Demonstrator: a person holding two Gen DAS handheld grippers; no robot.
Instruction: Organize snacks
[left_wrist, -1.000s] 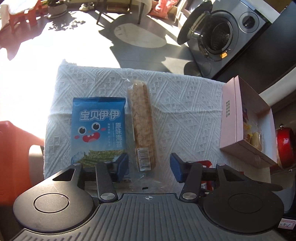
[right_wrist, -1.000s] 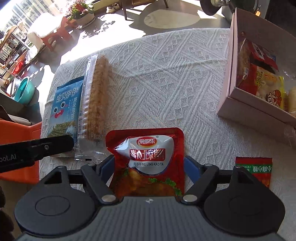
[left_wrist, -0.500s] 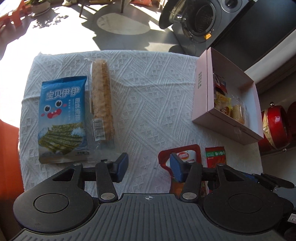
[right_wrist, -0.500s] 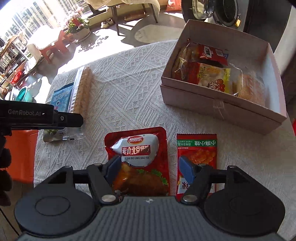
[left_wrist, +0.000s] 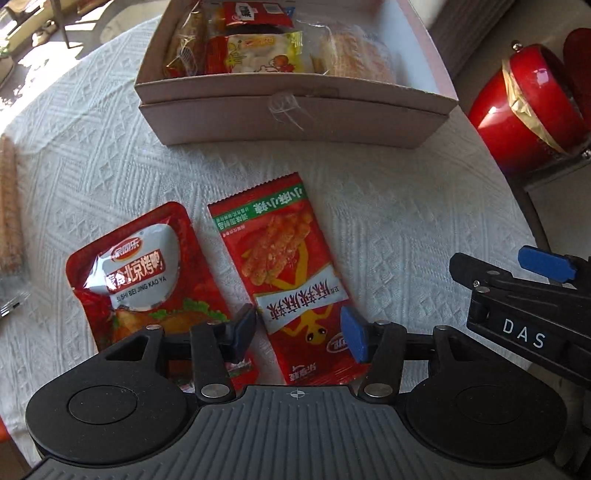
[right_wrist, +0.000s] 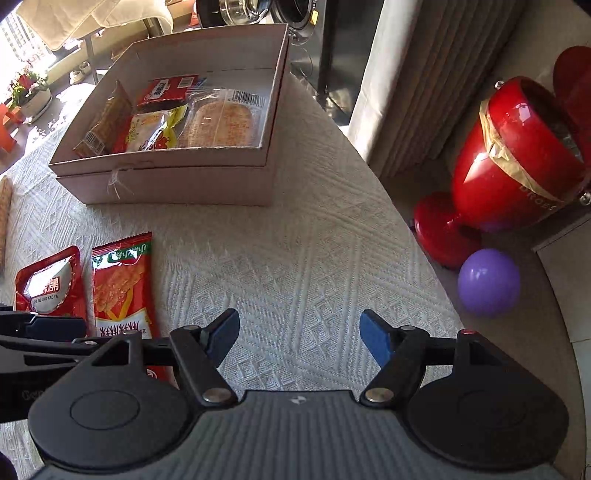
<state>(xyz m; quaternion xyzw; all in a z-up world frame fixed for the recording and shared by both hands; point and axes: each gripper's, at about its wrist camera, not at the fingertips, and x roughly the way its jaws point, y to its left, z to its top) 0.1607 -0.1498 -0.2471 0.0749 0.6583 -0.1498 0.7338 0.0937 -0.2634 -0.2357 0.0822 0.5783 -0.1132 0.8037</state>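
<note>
Both handheld grippers are built the same, pretty much: a ribbed dark-grey body at the bottom, flanked by two round black discs with a shallow circle pressed into each. On the left gripper (left_wrist: 298, 332) a small crosshair mark is printed on the body's top edge; on the right gripper (right_wrist: 299, 334) a small white logo sits there instead. Black linkage arms are pinned with silver screws, and blue pads (right_wrist: 375, 339) are fitted to the fingertips. White "DAS" lettering can be read on the right gripper's side as seen by the left camera.
</note>
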